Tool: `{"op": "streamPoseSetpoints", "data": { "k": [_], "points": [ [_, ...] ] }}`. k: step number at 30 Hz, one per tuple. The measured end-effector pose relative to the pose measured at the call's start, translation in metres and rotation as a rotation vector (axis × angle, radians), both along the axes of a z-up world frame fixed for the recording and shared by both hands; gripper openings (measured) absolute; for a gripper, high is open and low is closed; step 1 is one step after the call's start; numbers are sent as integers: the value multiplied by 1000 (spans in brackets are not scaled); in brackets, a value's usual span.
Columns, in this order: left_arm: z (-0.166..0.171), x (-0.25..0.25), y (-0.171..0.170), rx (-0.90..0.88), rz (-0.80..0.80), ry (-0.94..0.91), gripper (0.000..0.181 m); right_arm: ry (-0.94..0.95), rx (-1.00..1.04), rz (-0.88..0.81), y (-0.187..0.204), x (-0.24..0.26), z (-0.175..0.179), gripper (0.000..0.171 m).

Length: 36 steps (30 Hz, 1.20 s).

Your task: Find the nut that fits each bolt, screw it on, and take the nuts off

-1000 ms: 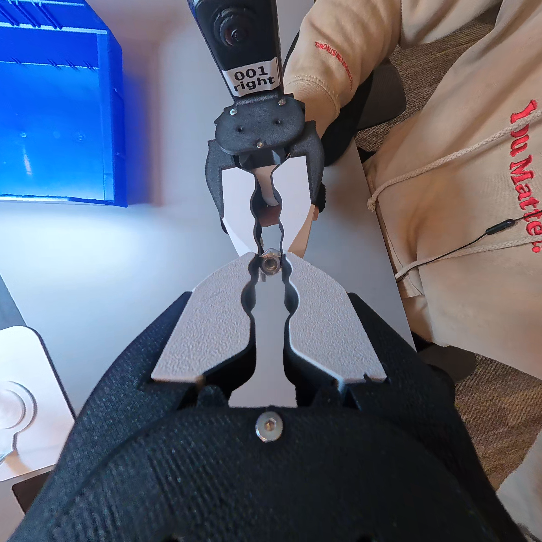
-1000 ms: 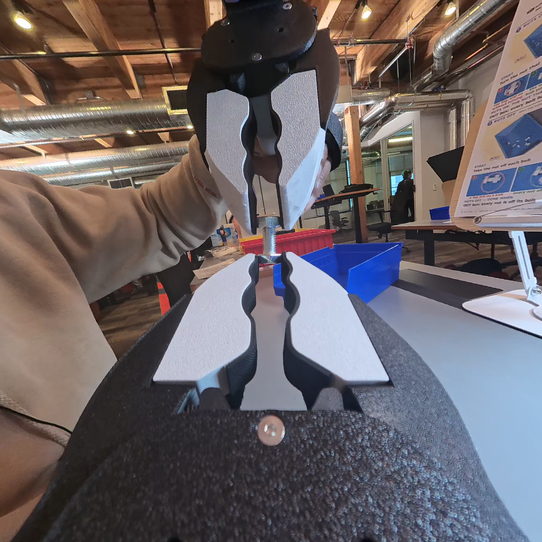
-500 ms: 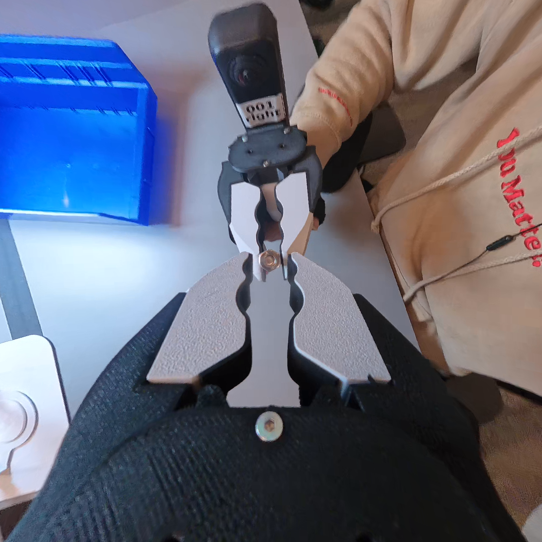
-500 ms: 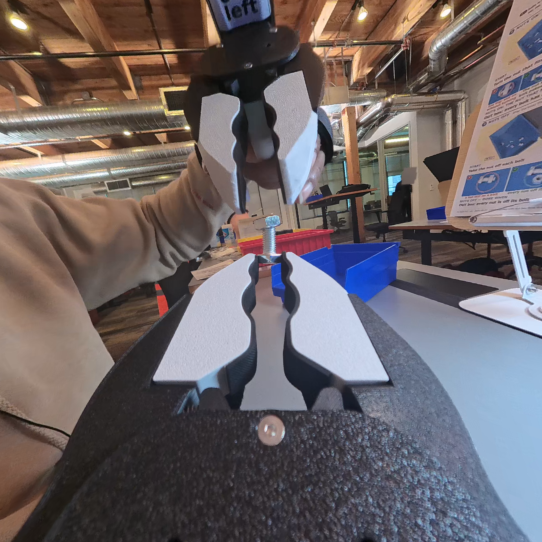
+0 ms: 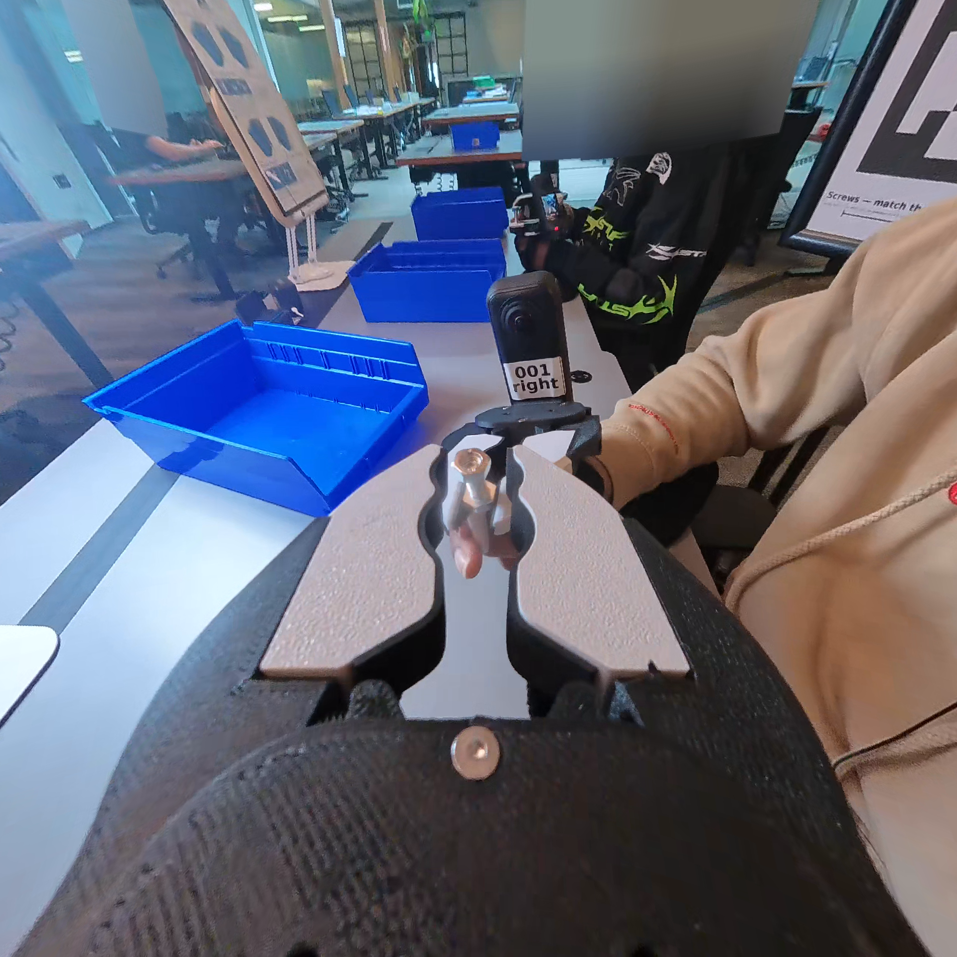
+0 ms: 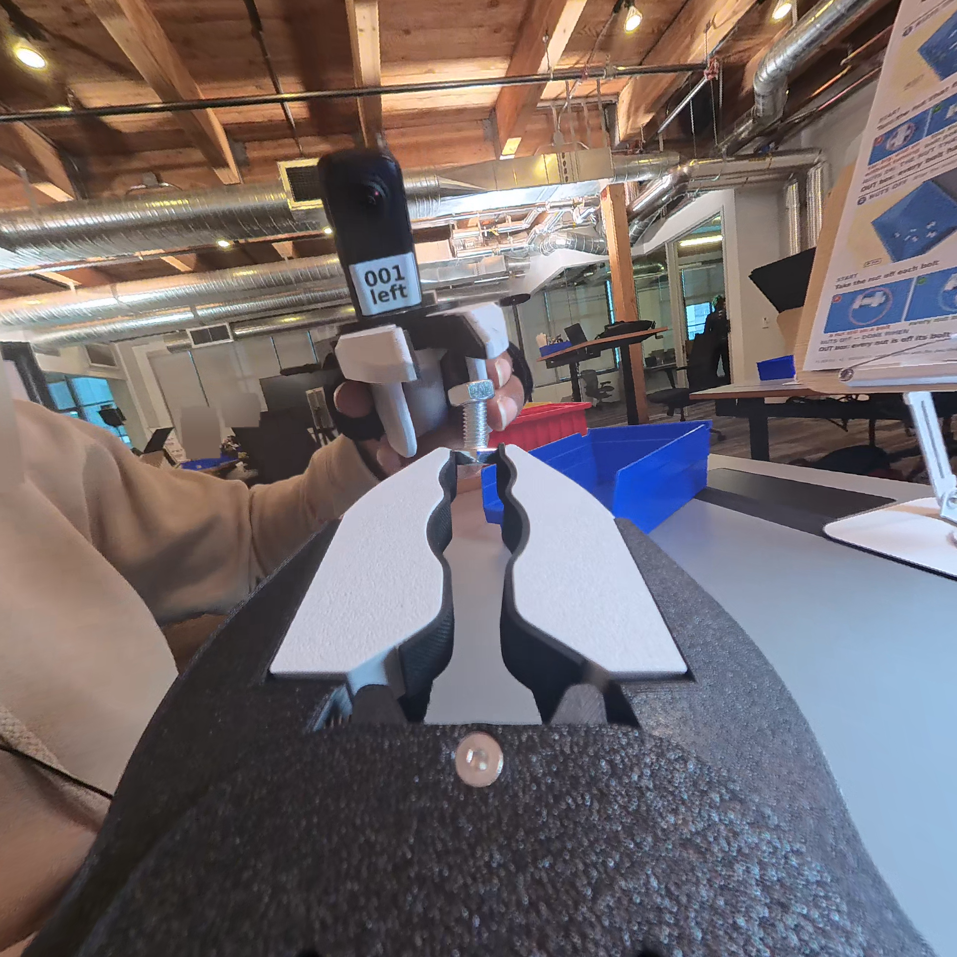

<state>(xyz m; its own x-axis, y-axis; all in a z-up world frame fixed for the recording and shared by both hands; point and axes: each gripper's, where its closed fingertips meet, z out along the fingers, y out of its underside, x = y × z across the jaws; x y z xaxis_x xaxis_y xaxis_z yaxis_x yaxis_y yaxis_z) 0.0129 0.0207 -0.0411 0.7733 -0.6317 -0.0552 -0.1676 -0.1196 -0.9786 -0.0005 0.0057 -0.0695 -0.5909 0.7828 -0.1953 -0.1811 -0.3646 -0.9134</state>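
A silver hex bolt (image 6: 474, 414) stands upright, head on top. My right gripper (image 6: 475, 454) is shut on the nut (image 6: 472, 458) at the bolt's lower end and holds both above the grey table (image 6: 802, 647). My left gripper (image 5: 475, 454) is open. Its fingers stand on either side of the bolt (image 5: 470, 474) without touching it. In the right wrist view the left gripper (image 6: 440, 424) hangs just behind the bolt, fingers pointing down. In the left wrist view the right gripper (image 5: 477, 510) faces the camera and grips the nut (image 5: 480, 501) under the bolt head.
An empty blue bin (image 5: 269, 414) sits on the table left of the grippers and also shows in the right wrist view (image 6: 621, 466). More blue bins (image 5: 430, 279) stand farther back. A sign on a white stand (image 6: 890, 533) is at the right. A person in a black hoodie (image 5: 637, 259) stands across the table. My left and right fingertips are right by each other.
My left gripper has let go of the bolt head, opened, drawn back and tilted from pointing down to nearly level. The right gripper still holds the nut and bolt in place.
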Motion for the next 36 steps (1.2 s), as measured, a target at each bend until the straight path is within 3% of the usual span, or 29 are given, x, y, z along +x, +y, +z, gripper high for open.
{"op": "streamPoseSetpoints", "data": {
  "k": [8,20,27,36],
  "points": [
    [-3,-15,1,85,112,29,23,-5,4,4,-11,-16,2,15],
    [-3,-33,-1,84,137,-4,17,16,-5,18,-10,-36,7,15],
    [-6,-33,-1,70,118,-14,16,16,4,20,-10,-35,4,15],
    [-4,-24,-15,38,-25,-70,16,43,50,71,-23,-28,6,15]
  ]
}}
